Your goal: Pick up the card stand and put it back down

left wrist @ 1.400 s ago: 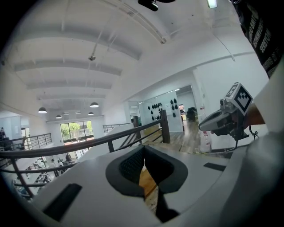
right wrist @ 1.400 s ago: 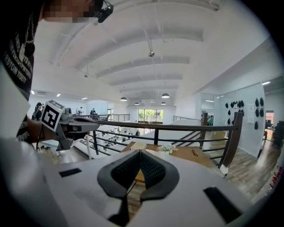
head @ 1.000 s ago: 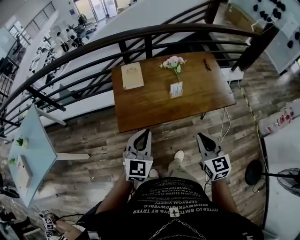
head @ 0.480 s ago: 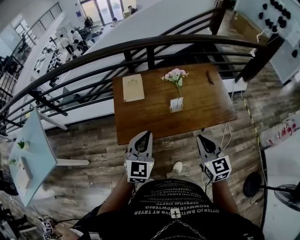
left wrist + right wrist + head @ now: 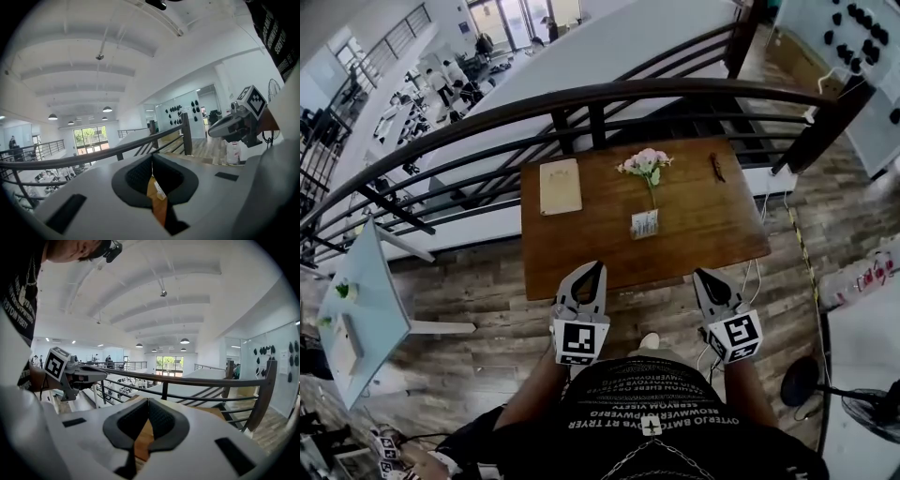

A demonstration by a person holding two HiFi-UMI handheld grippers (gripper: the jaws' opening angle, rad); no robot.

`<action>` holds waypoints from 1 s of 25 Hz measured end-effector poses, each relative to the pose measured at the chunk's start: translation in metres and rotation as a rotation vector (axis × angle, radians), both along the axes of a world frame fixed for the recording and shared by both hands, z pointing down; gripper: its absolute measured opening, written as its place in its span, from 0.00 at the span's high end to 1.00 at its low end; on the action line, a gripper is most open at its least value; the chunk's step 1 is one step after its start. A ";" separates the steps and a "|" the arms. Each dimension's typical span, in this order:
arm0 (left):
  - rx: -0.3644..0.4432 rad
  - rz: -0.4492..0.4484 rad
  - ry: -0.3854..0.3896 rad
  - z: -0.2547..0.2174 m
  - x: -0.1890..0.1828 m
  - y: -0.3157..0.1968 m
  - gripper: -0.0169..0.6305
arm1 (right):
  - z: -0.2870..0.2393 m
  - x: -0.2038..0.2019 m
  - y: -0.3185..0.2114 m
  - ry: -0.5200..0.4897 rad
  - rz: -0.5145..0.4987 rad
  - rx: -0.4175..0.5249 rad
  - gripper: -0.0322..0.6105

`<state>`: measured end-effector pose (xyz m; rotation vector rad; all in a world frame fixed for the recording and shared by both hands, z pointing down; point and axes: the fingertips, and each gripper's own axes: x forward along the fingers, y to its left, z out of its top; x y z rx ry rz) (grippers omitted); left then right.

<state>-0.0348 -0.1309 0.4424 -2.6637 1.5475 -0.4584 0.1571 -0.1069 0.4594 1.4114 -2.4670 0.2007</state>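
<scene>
Head view first: I'm looking down at the wooden table by the dark railing. The card stand is standing upright around the middle of the table, just on my side of a small bunch of pink flowers. A tan clipboard is lying towards the far left corner. The left gripper and right gripper are both hovering over the near edge of the table, well apart from the card stand, which is sitting ahead of them and roughly between the two lines they're pointing along. Neither one is touching it.

Left gripper view: the jaws are pressing together with nothing between them, so it's clenched on air. Through the gap behind the tips I'm seeing a strip of tabletop with a small pale slip on it. I can't tell for sure if that's the card stand. The right gripper is showing off to the side.

Right gripper view: same deal, jaws meeting and holding nothing, only bare wood peeking through the gap. The card stand isn't showing here.
</scene>
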 end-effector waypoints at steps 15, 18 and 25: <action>0.055 -0.022 0.003 -0.013 0.084 -0.045 0.93 | 0.004 0.080 -0.048 -0.002 -0.043 0.016 0.93; 0.067 -0.050 0.015 -0.014 0.091 -0.045 0.93 | 0.009 0.092 -0.050 -0.001 -0.054 0.014 0.93; 0.058 -0.124 0.033 -0.004 0.074 -0.027 0.93 | 0.022 0.088 -0.054 -0.006 -0.113 -0.020 0.93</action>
